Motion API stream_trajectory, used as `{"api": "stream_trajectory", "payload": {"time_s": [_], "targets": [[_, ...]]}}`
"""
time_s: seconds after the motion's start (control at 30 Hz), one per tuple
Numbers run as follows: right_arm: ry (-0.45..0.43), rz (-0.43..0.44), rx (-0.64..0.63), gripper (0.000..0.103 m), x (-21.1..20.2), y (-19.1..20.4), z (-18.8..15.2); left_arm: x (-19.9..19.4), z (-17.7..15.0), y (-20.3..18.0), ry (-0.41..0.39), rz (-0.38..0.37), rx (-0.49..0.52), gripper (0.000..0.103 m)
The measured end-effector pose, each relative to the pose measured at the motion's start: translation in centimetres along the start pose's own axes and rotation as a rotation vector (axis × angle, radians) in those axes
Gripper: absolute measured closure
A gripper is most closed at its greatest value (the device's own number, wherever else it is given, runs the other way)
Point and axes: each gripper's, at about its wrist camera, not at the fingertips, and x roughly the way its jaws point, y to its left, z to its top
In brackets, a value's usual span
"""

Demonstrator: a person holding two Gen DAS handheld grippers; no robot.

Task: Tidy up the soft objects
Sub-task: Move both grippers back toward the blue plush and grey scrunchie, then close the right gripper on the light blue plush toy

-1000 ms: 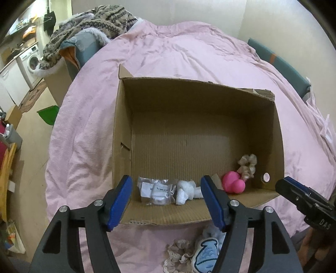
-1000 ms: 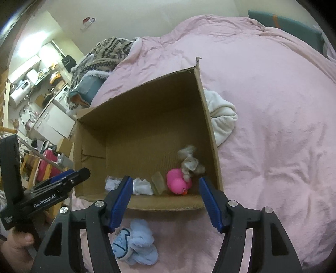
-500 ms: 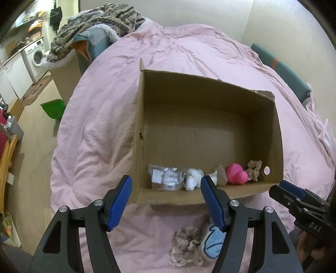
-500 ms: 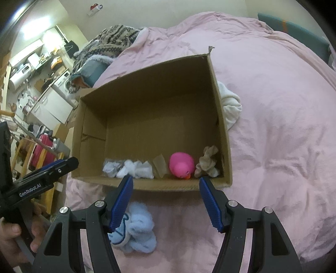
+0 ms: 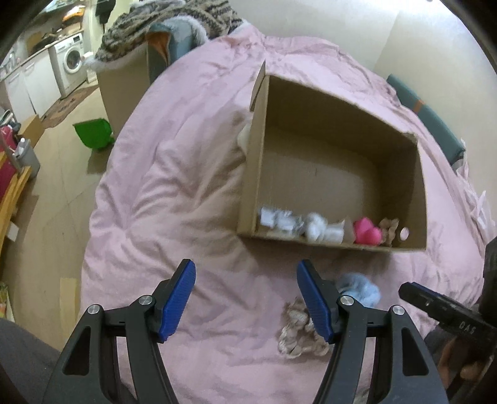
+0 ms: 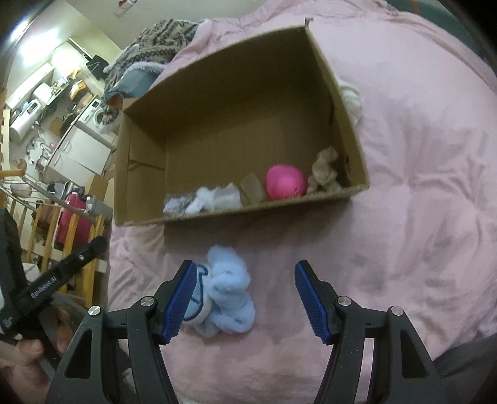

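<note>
An open cardboard box (image 5: pixel 416 174) (image 6: pixel 341 102) stands on a pink duvet. Along its near wall lie a clear packet (image 5: pixel 276 219), white cloth (image 6: pixel 214 197), a pink soft toy (image 5: pixel 366 231) (image 6: pixel 284 181) and a beige scrunchie (image 6: pixel 324 169). On the duvet in front of the box lie a light blue plush (image 6: pixel 225 295) (image 5: pixel 360 287) and a lace scrunchie (image 5: pixel 295 332). My left gripper (image 5: pixel 245 298) is open and empty, left of the scrunchie. My right gripper (image 6: pixel 245 298) is open and empty, with the blue plush beside its left finger.
A white cloth (image 6: pixel 352 96) lies behind the box's right wall. A patterned blanket pile (image 5: pixel 174 18) sits at the bed's far end. A green bin (image 5: pixel 93 132) and a washing machine (image 5: pixel 73 59) stand on the floor to the left.
Both grippers have pulled back from the box toward me. The blue plush and lace scrunchie have come into fuller view in front of the box. Both stay open.
</note>
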Motion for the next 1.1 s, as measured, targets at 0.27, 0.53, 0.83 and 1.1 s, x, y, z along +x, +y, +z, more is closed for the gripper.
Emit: {"api": "stream_trajectory", "payload": {"time_s": [0.27,0.53,0.83,1.1], "targets": [[0.142,0.061,0.072,0.008,2.7,0.6,-1.7,0.4,-0.9,-0.2,0.01,0.004,-0.005,0.038],[0.279,0.043,0.15,0.008,7.0,1.8,-2.4,0.8,-1.0,-0.1,0.026,-0.001,-0.007,0.038],[0.276,0.084,0.129,0.05,8.0,1.9,-2.6,1.1,-1.3,0.3,0.041,-0.006,-0.027,0.038],[0.211,0.097,0.092,0.067,3.7,0.5,-1.8,2.1,-1.6,-0.8,0.07,-0.002,0.007,0.038]]}}
